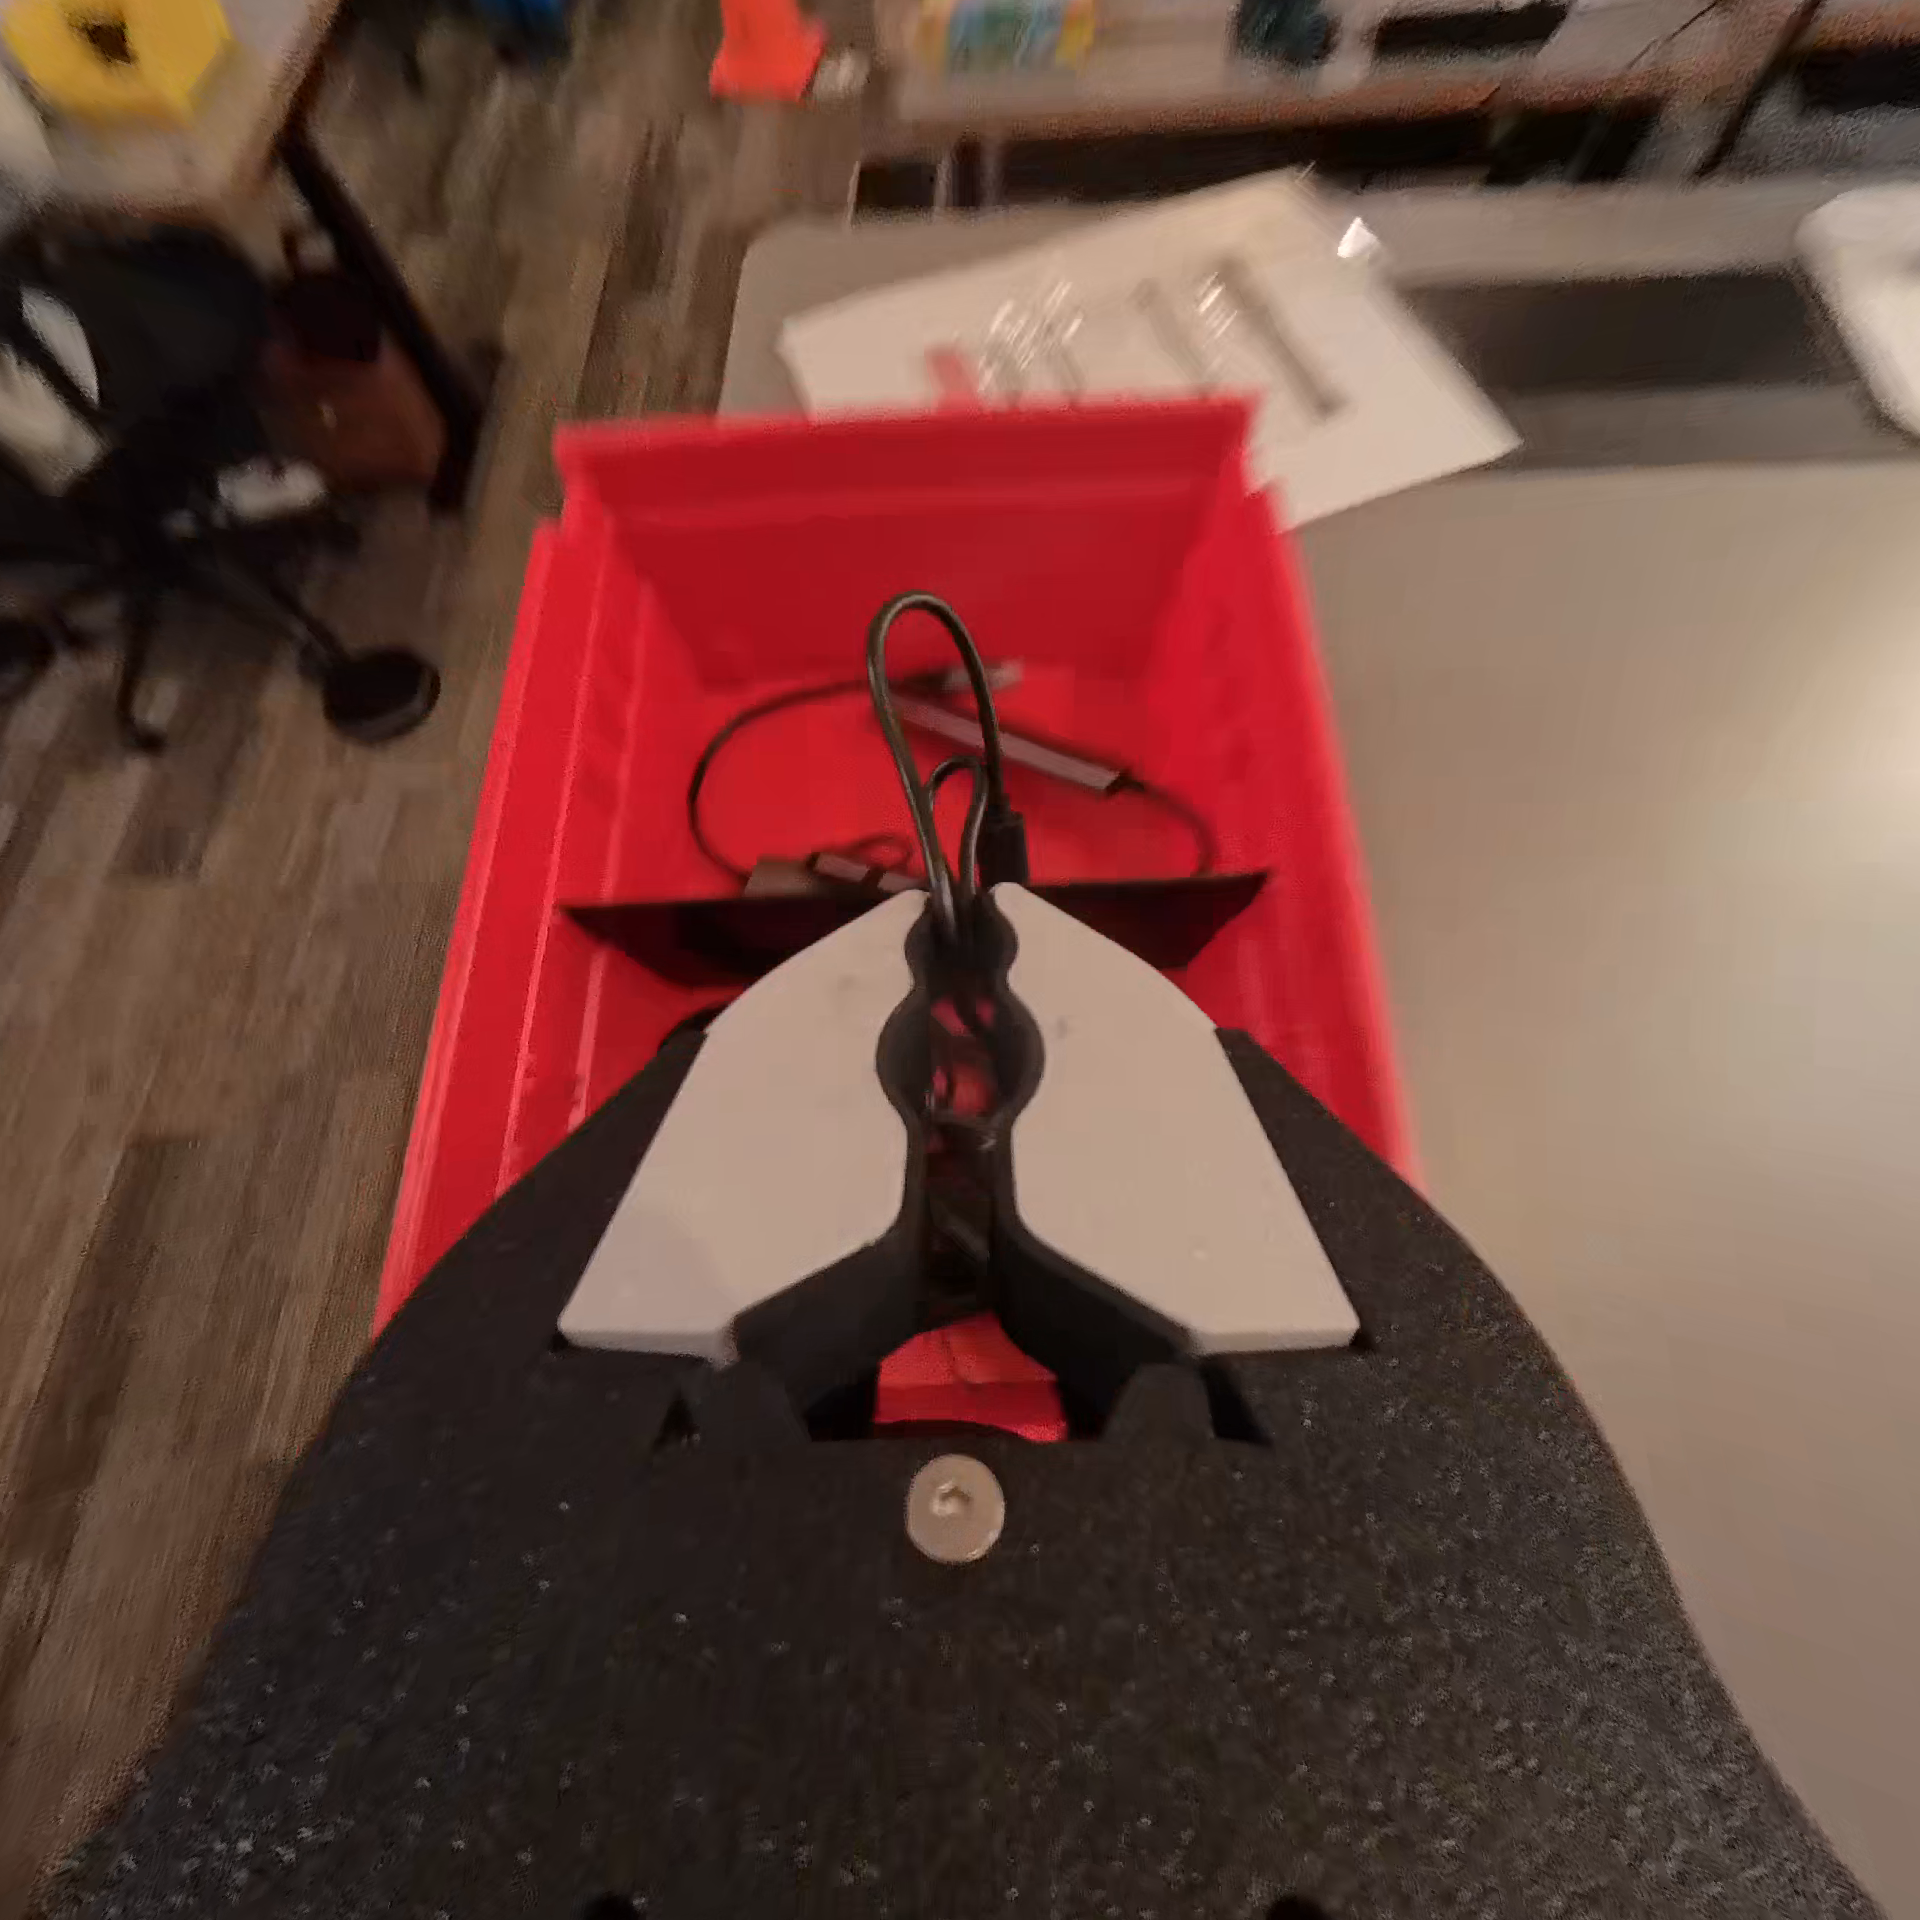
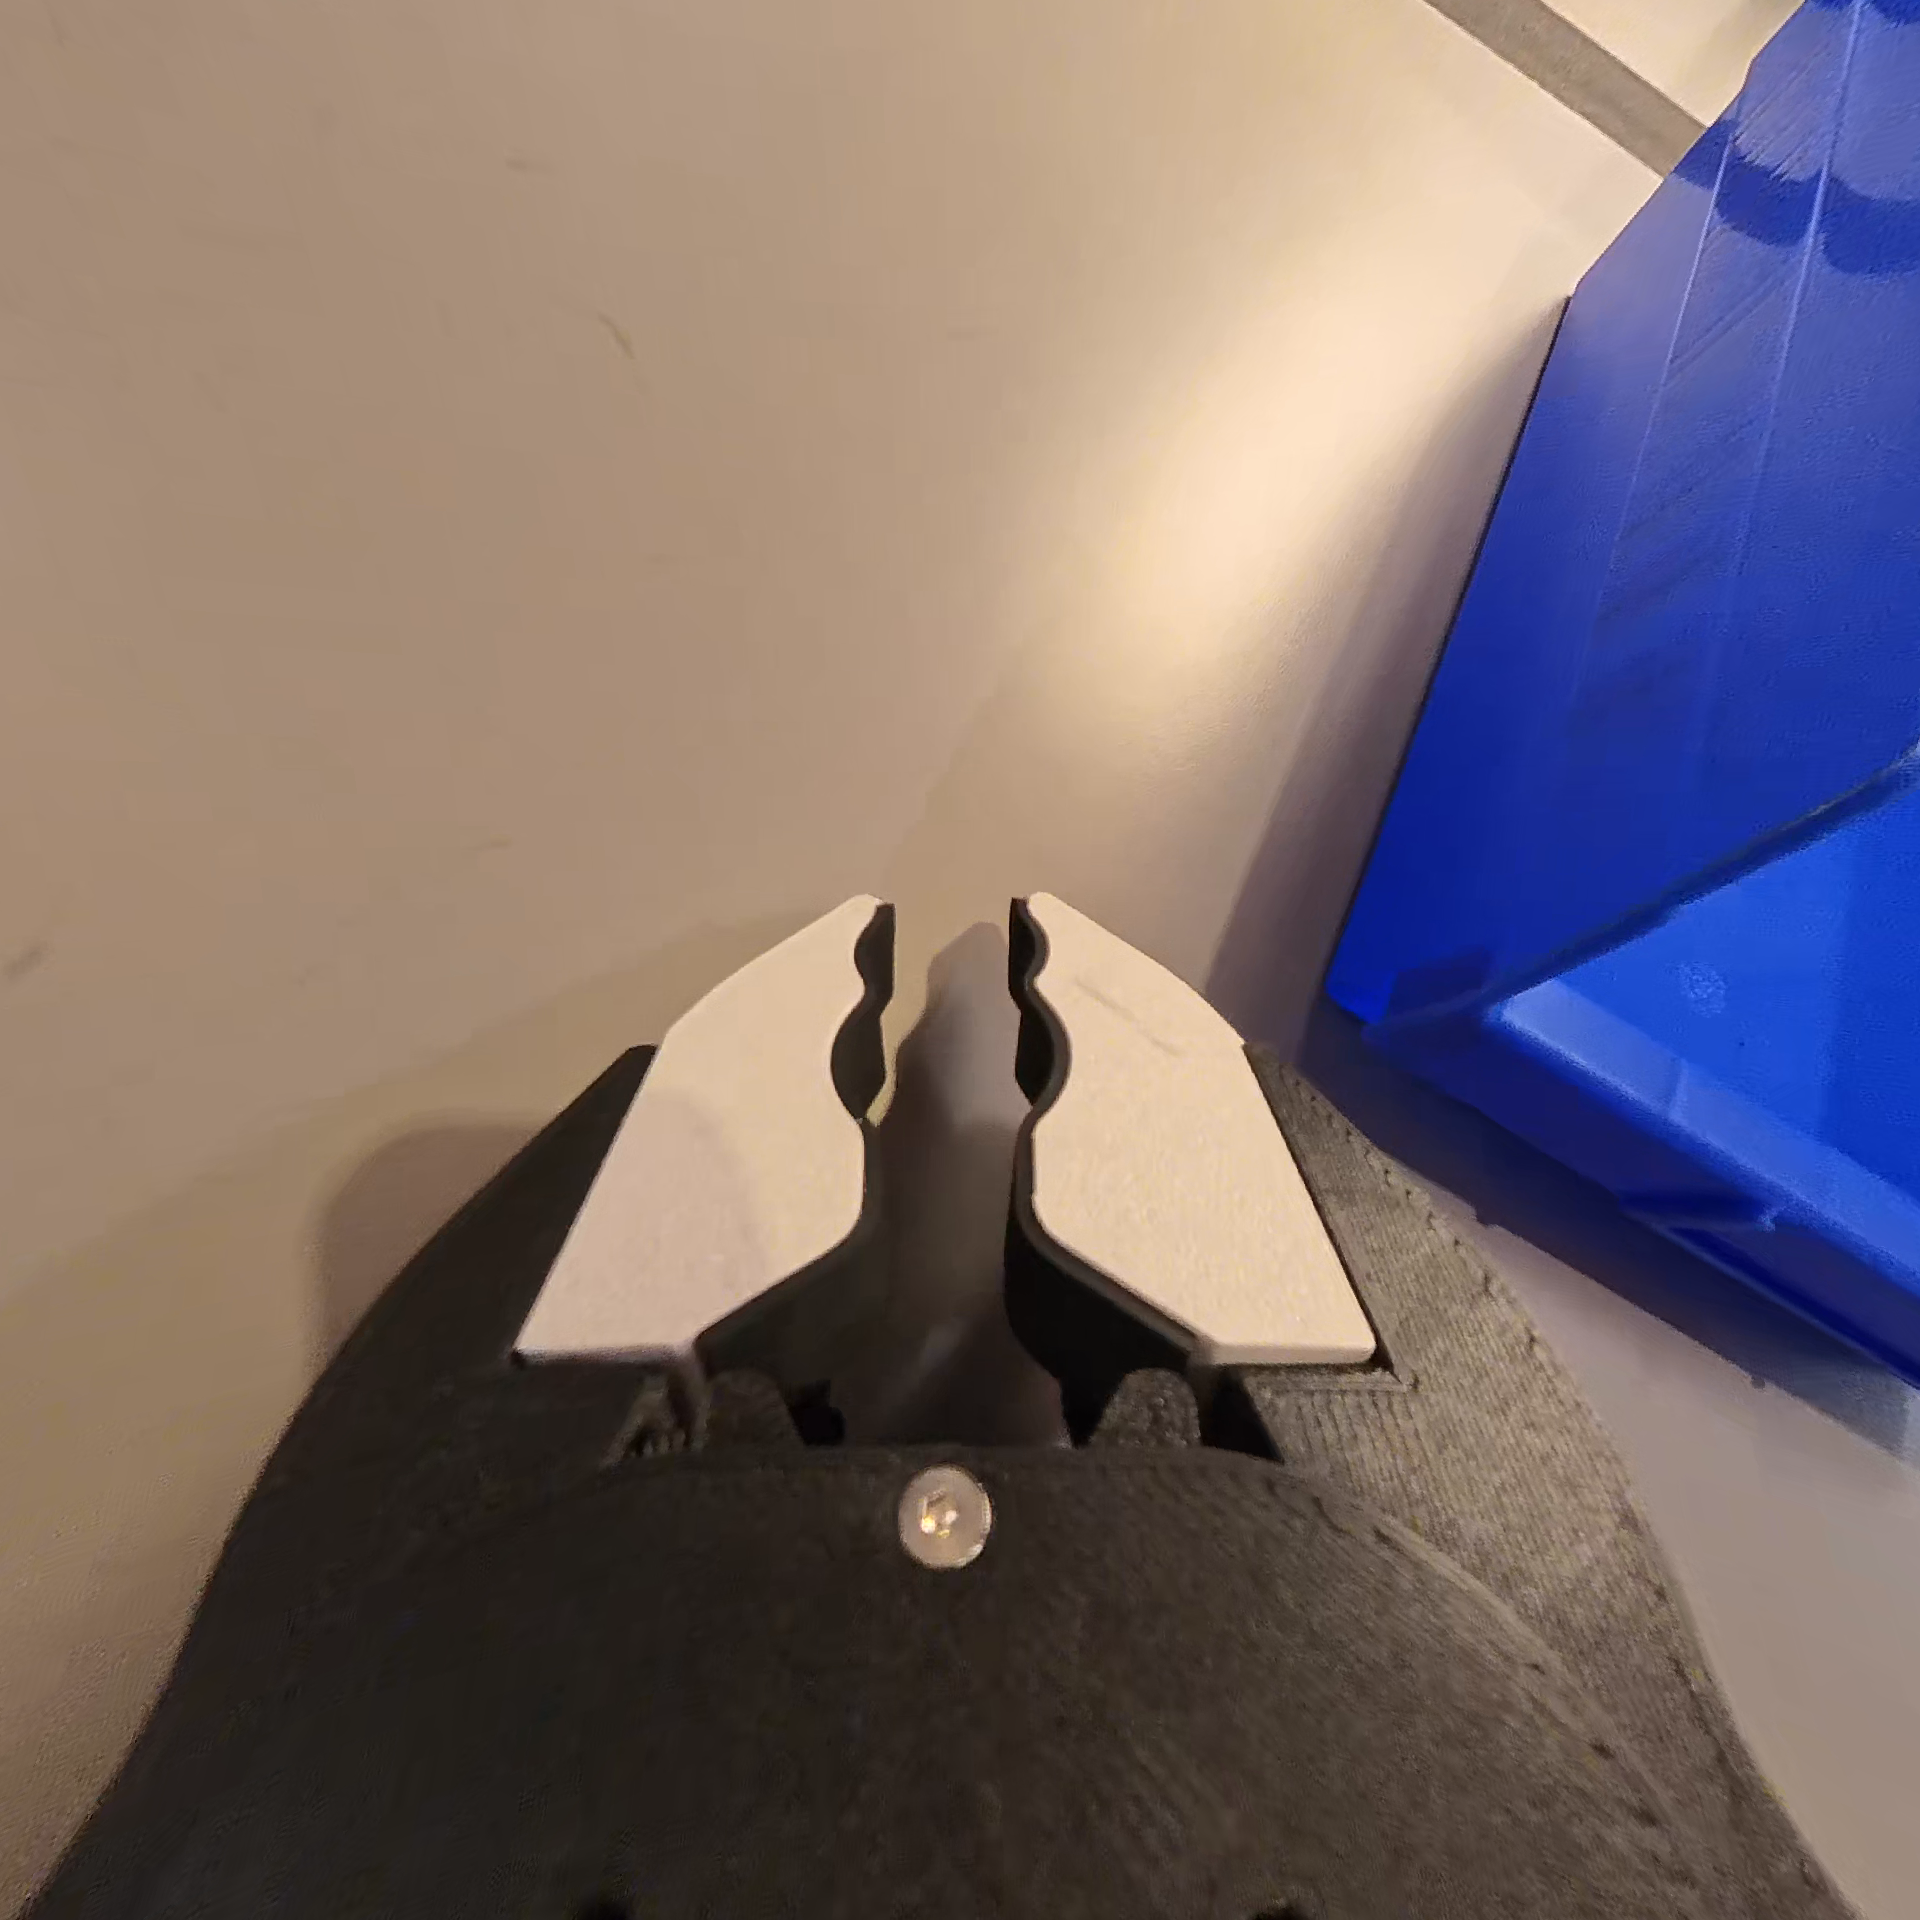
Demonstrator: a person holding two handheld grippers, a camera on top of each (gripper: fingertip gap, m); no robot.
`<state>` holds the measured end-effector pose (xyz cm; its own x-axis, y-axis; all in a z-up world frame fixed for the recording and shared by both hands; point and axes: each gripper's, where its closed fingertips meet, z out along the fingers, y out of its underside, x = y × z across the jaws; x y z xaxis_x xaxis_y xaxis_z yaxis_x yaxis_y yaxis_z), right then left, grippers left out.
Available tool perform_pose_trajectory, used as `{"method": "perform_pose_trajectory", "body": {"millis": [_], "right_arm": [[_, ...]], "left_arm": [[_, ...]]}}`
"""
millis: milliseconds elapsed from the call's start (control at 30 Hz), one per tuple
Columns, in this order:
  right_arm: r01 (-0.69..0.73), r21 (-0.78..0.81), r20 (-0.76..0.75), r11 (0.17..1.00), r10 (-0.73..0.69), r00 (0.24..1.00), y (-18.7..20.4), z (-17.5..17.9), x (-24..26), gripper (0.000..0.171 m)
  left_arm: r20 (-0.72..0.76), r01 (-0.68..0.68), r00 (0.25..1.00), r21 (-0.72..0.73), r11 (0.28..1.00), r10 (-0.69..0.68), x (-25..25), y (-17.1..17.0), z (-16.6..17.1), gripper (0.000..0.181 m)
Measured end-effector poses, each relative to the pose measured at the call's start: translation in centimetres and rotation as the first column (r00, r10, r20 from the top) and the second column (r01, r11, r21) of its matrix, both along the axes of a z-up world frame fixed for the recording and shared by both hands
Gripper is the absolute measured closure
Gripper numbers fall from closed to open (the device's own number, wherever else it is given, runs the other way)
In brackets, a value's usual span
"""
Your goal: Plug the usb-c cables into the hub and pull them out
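In the left wrist view my left gripper [image 1: 961, 904] is shut on a black usb-c cable [image 1: 894, 665], held above a red bin [image 1: 1340, 831]. The cable loops up past the fingertips and one plug [image 1: 1008, 836] hangs beside them. On the bin floor lies a slim grey hub [image 1: 997, 738] with its own black lead [image 1: 727, 758] curving left. In the right wrist view my right gripper [image 2: 951, 914] is slightly open and empty, low over the beige tabletop [image 2: 623, 520]. The hub and cable do not show there.
A blue bin [image 2: 1662, 831] stands close to the right of my right gripper. Beyond the red bin lies a white sheet [image 1: 1195, 322] with clear packets. The table's left edge drops to a wood floor [image 1: 208, 987] with an office chair [image 1: 156, 468]. The left gripper's tips are roughly 80 centimeters from the right gripper's.
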<state>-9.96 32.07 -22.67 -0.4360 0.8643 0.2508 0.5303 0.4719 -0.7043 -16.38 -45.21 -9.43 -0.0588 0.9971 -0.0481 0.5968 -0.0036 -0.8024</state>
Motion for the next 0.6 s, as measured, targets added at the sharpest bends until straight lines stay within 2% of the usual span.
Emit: {"method": "perform_pose_trajectory", "body": {"millis": [133,300,467,600], "right_arm": [[0.004,0.005,-0.002,1.000,-0.004,1.000,-0.1,0.0,-0.5,0.152],[-0.009,0.038,-0.025,0.999,0.010,1.000,-0.7,0.1,-0.9,0.156],[-0.009,0.077,-0.058,0.997,0.013,0.998,-0.7,0.3,-0.8,0.157],[-0.002,0.123,-0.091,0.992,0.014,0.996,-0.7,0.4,-0.8,0.158]], "left_arm": [[-0.182,0.227,0.956,-0.044,0.973,-0.231,0.1,8.1,7.9,0.175],[-0.347,0.510,0.798,-0.047,0.859,-0.493,1.6,19.6,13.6,0.175],[-0.462,0.706,0.610,-0.050,0.706,-0.644,3.8,28.8,17.2,0.175],[-0.501,0.844,0.472,0.019,0.536,-0.725,5.4,35.9,16.5,0.176]]}}
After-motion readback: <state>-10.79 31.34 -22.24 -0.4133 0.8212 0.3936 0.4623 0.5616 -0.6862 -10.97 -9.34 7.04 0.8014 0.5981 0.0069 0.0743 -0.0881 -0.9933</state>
